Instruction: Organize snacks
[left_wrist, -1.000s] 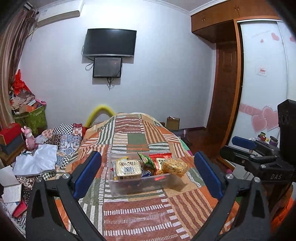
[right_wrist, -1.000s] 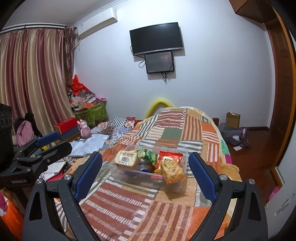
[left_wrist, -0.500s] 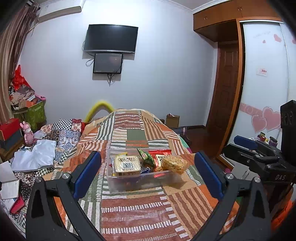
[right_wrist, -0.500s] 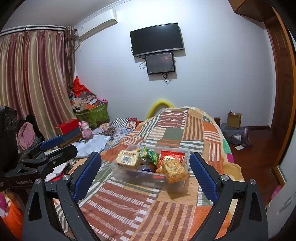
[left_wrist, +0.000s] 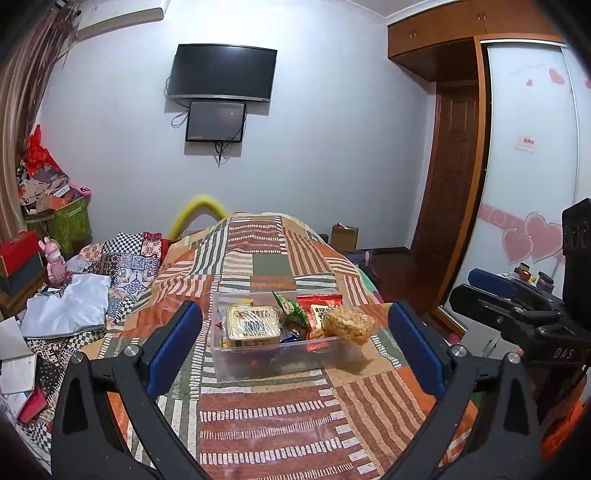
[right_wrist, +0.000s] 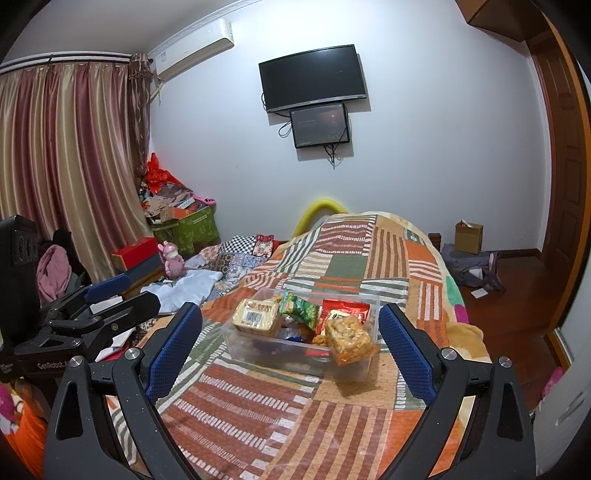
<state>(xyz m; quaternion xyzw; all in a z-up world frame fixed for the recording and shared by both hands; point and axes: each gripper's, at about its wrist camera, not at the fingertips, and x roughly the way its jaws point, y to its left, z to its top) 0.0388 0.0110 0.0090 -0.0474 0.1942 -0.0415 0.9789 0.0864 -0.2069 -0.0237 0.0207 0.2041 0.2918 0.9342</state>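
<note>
Both grippers' jaws spread above a patchwork bedspread (left_wrist: 280, 413) holding a snack bin (left_wrist: 280, 354).

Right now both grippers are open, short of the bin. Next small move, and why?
Probably ease the right gripper forward and down toward the crispy snack pack. That pack sits high at the right end of the clear bin, overhanging the rim rather than lying inside with the other packets. Both grippers are open and empty, and the left gripper is no nearer.
</note>
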